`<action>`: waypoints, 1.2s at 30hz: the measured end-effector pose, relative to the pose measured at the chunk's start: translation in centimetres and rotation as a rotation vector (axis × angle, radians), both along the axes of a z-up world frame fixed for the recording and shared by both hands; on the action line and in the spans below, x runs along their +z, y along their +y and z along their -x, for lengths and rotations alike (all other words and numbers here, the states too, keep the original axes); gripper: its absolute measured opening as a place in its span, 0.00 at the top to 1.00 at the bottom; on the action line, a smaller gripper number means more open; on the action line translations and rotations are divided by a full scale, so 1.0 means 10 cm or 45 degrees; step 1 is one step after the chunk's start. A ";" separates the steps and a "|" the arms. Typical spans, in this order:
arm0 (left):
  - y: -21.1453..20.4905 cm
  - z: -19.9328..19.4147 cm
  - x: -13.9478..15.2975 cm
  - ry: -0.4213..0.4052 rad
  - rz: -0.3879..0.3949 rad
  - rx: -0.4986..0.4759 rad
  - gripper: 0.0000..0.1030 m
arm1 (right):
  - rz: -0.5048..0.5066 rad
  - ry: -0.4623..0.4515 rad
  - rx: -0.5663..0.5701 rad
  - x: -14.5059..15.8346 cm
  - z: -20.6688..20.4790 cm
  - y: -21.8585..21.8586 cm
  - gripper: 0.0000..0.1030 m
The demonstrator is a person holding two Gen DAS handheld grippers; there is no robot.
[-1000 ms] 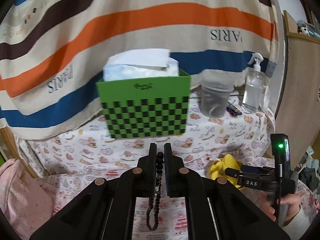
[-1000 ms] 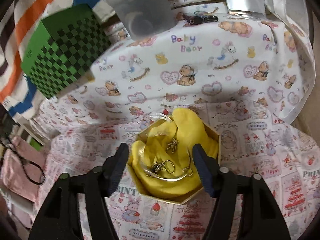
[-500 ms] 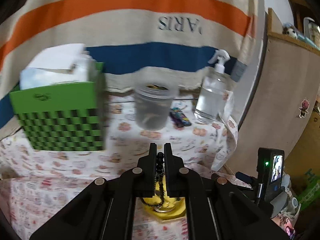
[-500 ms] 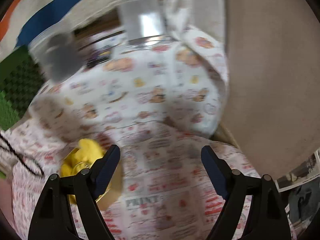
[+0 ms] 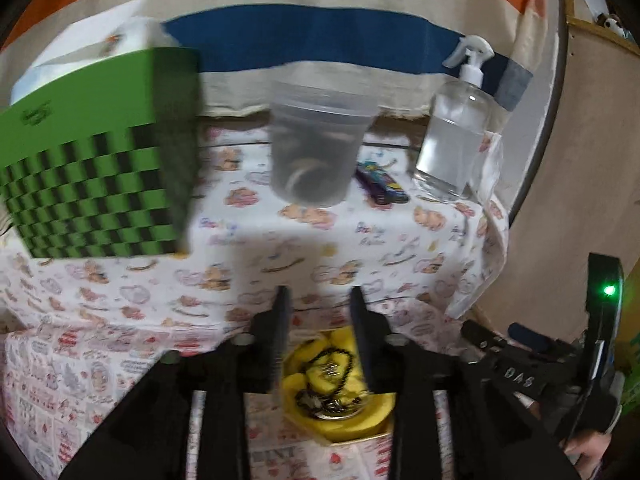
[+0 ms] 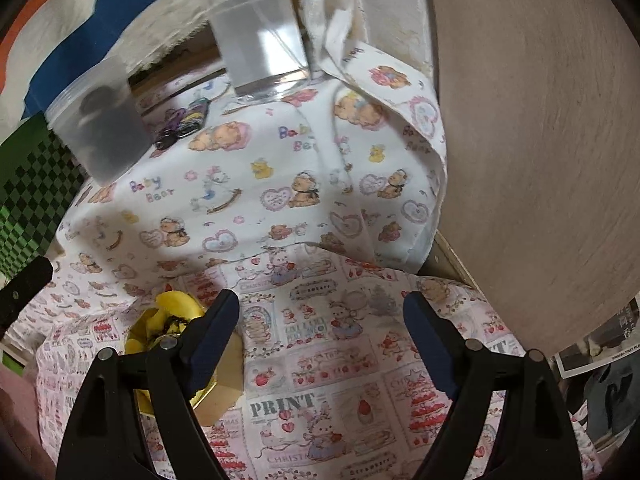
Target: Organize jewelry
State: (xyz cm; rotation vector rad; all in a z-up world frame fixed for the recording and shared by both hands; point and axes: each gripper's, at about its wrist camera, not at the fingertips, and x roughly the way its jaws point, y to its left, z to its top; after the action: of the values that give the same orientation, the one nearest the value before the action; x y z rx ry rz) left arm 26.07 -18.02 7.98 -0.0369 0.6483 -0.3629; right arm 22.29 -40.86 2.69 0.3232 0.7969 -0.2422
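A gold hexagonal box (image 5: 360,436) lined with yellow cloth (image 5: 340,420) lies on the printed cloth. A black bead necklace (image 5: 332,364) lies in it on top of other small jewelry (image 5: 328,404). My left gripper (image 5: 320,304) is open just above the box, empty. My right gripper (image 6: 320,312) is open and empty to the right of the box (image 6: 224,380), whose yellow lining (image 6: 168,312) shows by its left finger. The right gripper's body (image 5: 540,364) shows at the left view's right edge.
A green checkered box (image 5: 100,160) stands back left. A lidded clear plastic cup (image 5: 316,148), a spray bottle (image 5: 456,136) and a lighter (image 5: 380,184) stand behind. A wooden panel (image 6: 540,140) rises on the right. A striped cloth hangs behind.
My left gripper moved right over the yellow box, opened and dropped the black bead necklace into it. My right gripper swung right, away from the box.
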 end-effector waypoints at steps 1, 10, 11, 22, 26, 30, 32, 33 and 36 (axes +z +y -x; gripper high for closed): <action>0.06 0.04 0.00 -0.017 -0.008 0.016 0.51 | 0.006 -0.005 0.007 0.01 0.00 0.02 0.18; 0.65 0.49 -0.27 -0.114 -0.137 0.159 0.19 | 0.067 -0.080 0.109 0.16 0.09 0.39 0.09; 0.74 0.55 -0.32 -0.125 -0.152 0.168 0.18 | 0.086 -0.082 0.135 0.16 0.10 0.46 0.07; 1.17 0.87 -0.60 -0.277 -0.141 0.198 0.17 | 0.445 -0.466 0.380 -0.03 0.53 1.17 0.00; 1.23 0.97 -0.64 -0.368 -0.106 0.214 0.14 | 0.373 -0.489 0.412 -0.09 0.52 1.21 0.00; 1.21 1.04 -0.71 -0.418 -0.100 0.228 0.03 | 0.279 -0.527 0.420 -0.13 0.57 1.18 0.00; 1.21 1.06 -0.72 -0.416 -0.086 0.233 0.00 | 0.280 -0.553 0.415 -0.13 0.61 1.19 0.00; 1.19 1.07 -0.72 -0.424 -0.093 0.230 0.00 | 0.280 -0.569 0.412 -0.14 0.64 1.20 0.00; 1.15 1.13 -0.71 -0.465 -0.122 0.234 0.00 | 0.266 -0.590 0.399 -0.15 0.67 1.20 0.00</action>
State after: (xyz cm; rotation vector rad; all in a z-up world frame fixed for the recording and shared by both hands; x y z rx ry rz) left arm 14.80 -6.52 0.90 0.0600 0.2964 -0.1544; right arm 15.56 -28.84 1.16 0.0476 0.3507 0.0465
